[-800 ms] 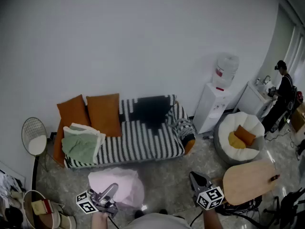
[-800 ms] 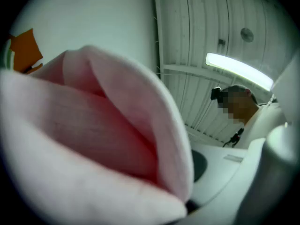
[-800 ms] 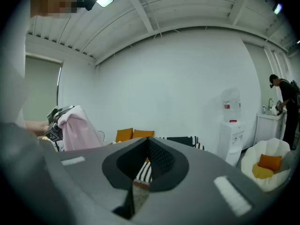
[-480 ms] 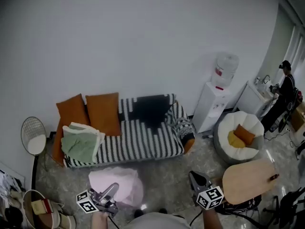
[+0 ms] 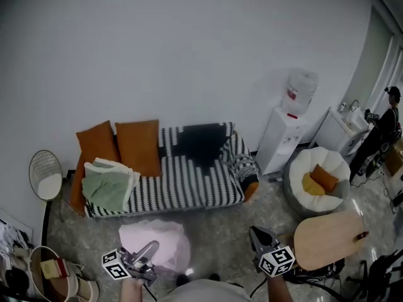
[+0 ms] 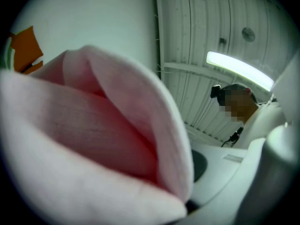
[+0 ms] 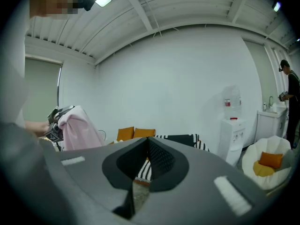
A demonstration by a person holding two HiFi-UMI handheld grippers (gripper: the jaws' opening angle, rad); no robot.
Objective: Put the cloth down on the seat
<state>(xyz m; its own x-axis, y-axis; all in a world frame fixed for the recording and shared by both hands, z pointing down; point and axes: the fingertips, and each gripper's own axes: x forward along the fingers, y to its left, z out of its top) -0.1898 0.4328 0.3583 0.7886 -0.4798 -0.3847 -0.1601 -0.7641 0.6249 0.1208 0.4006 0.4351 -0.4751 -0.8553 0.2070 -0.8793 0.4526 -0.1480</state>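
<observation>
A pink cloth [image 5: 157, 243] hangs bunched from my left gripper [image 5: 146, 255], which is shut on it low in the head view, in front of the sofa. In the left gripper view the cloth [image 6: 93, 139] fills most of the picture and hides the jaws. The black-and-white striped sofa seat [image 5: 182, 190] lies beyond it, apart from the cloth. My right gripper [image 5: 258, 235] is held at the lower right; its jaws meet at their tips [image 7: 148, 142] with nothing between them. From the right gripper view the cloth [image 7: 77, 128] shows draped over the left gripper.
On the sofa sit two orange cushions [image 5: 137, 146], a folded green blanket [image 5: 107, 187] at the left end and a black cloth [image 5: 198, 140] over the back. A water dispenser [image 5: 283, 134], a white beanbag [image 5: 318, 181] and a round wooden table [image 5: 327, 238] stand right; a person [image 5: 384, 128] is far right.
Both grippers stay almost where they were, the cloth still held. The person at the far right has walked further right.
</observation>
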